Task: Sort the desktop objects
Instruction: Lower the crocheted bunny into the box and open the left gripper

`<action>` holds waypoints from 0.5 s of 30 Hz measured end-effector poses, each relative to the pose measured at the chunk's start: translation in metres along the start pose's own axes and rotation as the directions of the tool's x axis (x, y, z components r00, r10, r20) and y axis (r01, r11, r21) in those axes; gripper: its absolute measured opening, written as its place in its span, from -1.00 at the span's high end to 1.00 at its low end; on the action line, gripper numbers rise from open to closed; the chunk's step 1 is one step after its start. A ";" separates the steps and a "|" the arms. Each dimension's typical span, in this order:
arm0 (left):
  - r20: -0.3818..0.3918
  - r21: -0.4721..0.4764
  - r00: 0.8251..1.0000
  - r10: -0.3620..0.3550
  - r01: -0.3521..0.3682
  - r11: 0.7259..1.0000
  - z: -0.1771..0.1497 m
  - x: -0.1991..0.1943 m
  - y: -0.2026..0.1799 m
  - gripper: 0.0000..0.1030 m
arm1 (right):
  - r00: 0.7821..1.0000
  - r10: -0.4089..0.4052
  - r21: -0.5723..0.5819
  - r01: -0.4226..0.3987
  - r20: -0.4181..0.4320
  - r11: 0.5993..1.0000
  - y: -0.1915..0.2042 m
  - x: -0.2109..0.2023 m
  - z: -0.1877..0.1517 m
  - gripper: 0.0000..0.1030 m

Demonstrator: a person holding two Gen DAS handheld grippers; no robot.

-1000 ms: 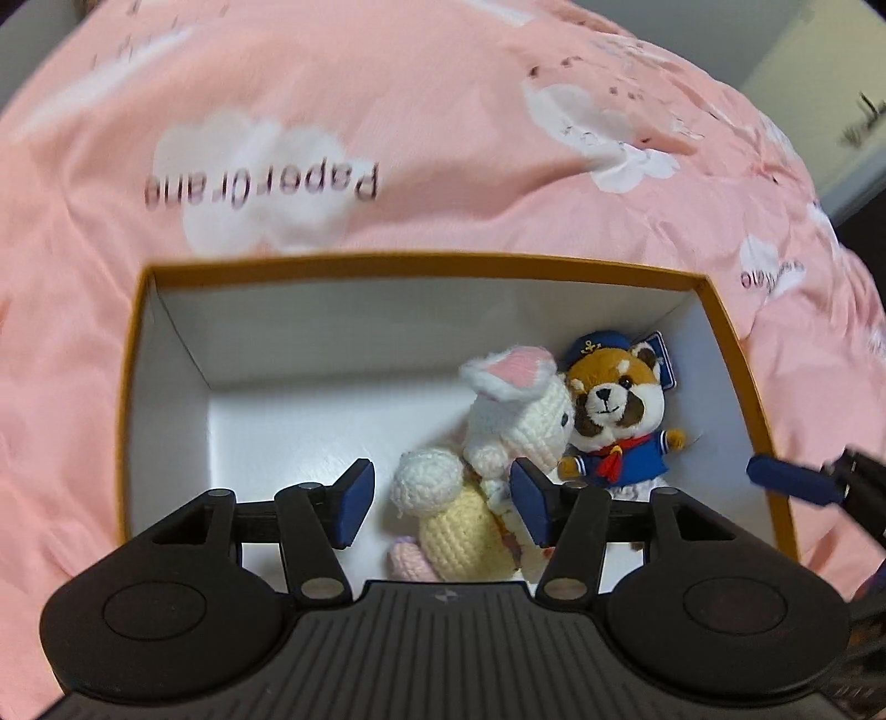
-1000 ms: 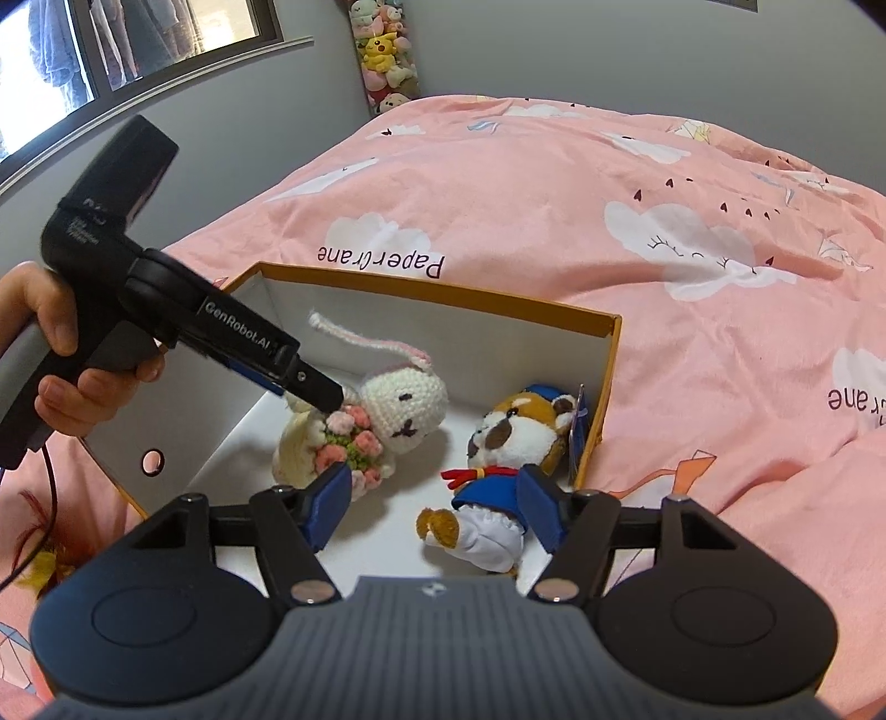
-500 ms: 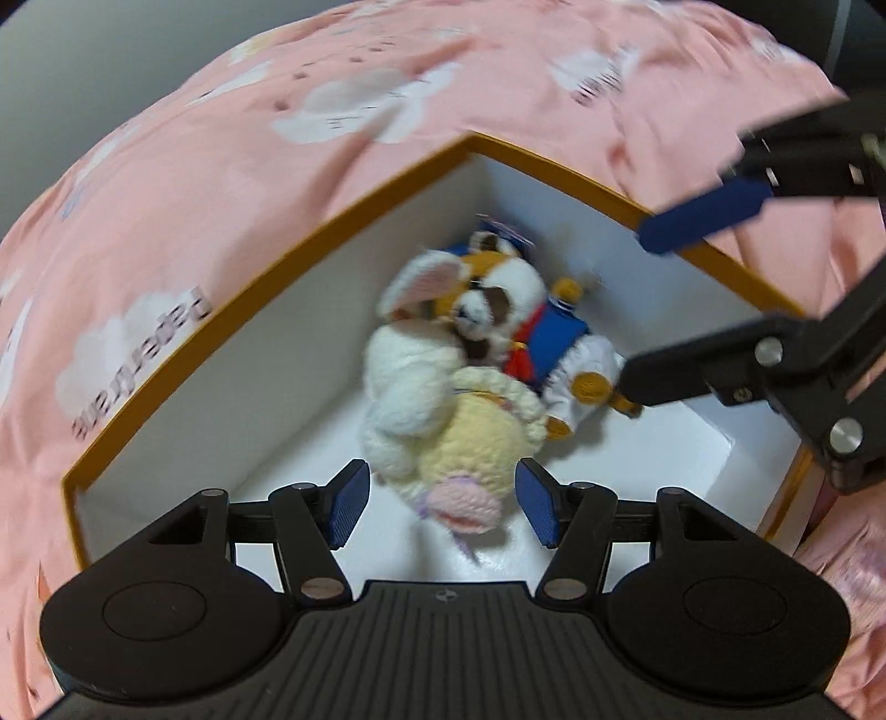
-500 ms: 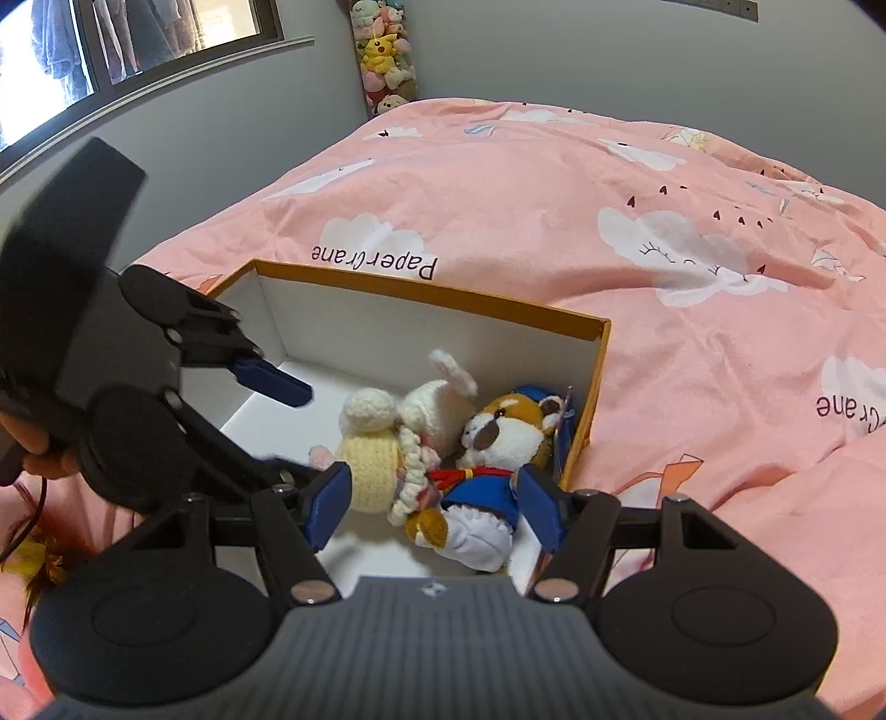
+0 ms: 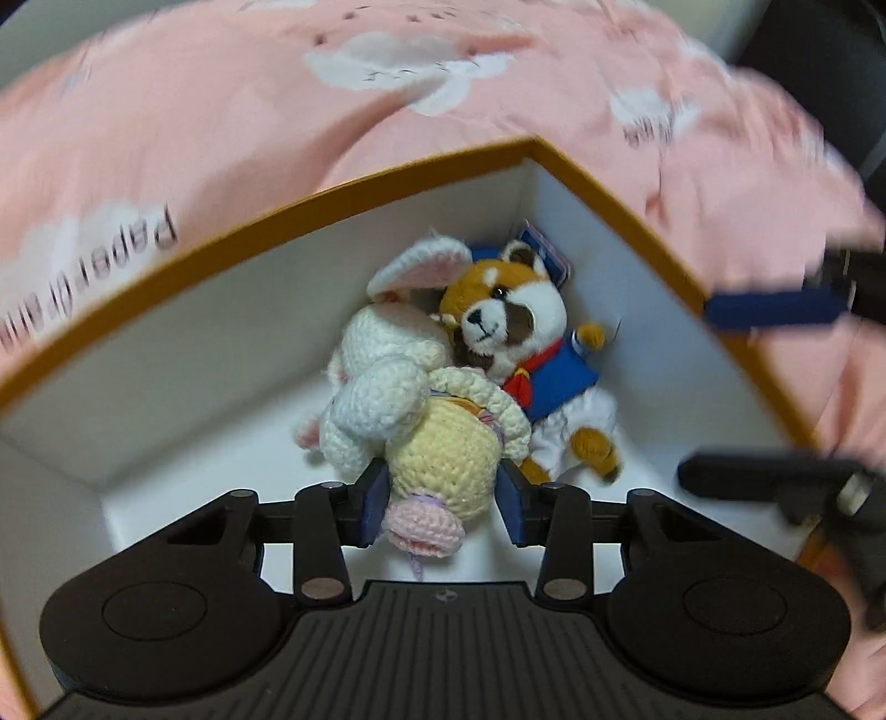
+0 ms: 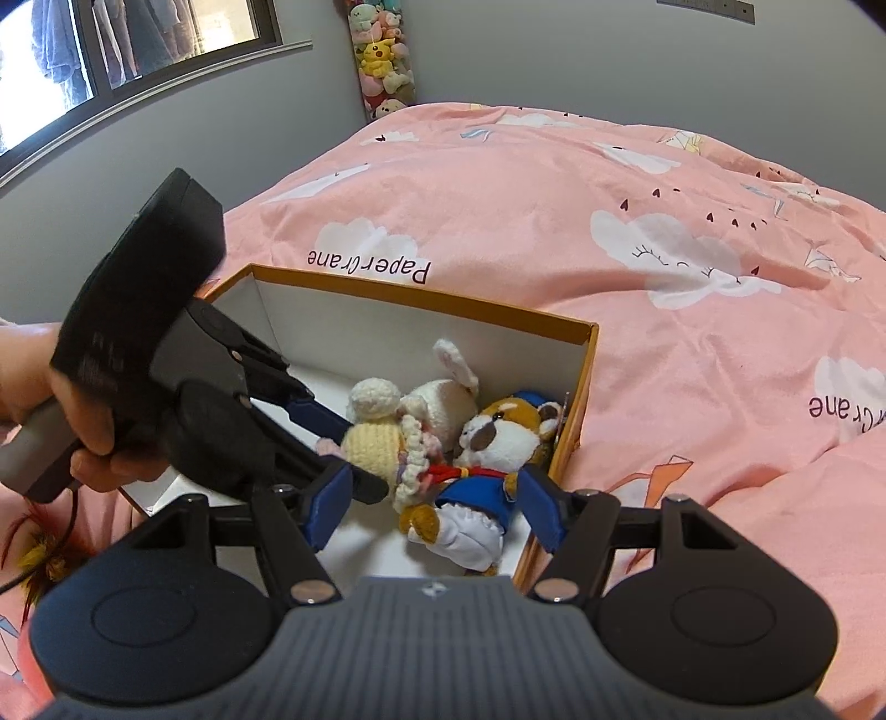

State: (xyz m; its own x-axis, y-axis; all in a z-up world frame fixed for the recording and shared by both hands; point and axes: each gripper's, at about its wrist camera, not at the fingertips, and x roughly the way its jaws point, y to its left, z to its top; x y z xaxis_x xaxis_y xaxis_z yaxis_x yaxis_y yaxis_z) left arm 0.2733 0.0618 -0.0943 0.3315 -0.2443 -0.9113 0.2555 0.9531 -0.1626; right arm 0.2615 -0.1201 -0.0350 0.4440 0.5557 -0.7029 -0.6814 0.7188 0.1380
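Pink bed cover (image 6: 637,232), grey walls (image 6: 498,50), window (image 6: 111,50) top-left.

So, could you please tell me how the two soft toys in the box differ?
The rabbit is crocheted, white with a pale yellow dress; the red panda is smooth plush, brown and white in a blue sailor suit. The rabbit lies face away, its body between the left gripper's closing jaws; the red panda lies face up, ungripped. Both lie touching in one corner of the box.

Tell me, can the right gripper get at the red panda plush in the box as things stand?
Probably yes. The right gripper hangs open just above the red panda plush, nothing covering it. The crochet rabbit leans on its far side with the left gripper around it, and the box wall is close, so room is tight.
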 end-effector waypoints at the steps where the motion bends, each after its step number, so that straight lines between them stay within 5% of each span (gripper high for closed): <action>1: -0.001 -0.035 1.000 -0.029 0.029 0.999 0.000 0.000 0.003 0.14 | 1.000 -0.001 -0.001 0.001 -0.001 1.000 0.000 0.000 0.000 -0.30; 4: 0.008 -0.108 0.997 -0.082 0.083 0.991 0.001 0.002 0.013 0.14 | 1.000 -0.025 -0.010 0.025 0.008 1.000 0.000 -0.001 0.000 -0.24; 15: -0.062 -0.103 0.997 -0.047 0.040 0.994 0.008 0.014 0.005 0.04 | 0.999 -0.036 -0.022 0.035 -0.023 0.999 0.002 0.000 0.000 -0.23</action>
State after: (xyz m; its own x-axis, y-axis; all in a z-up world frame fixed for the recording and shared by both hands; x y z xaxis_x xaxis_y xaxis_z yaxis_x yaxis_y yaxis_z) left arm 0.2861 0.0621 -0.1050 0.2623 -0.2768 -0.9244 0.1739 0.9558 -0.2369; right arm 0.2601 -0.1185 -0.0345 0.4549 0.5199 -0.7230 -0.6776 0.7289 0.0978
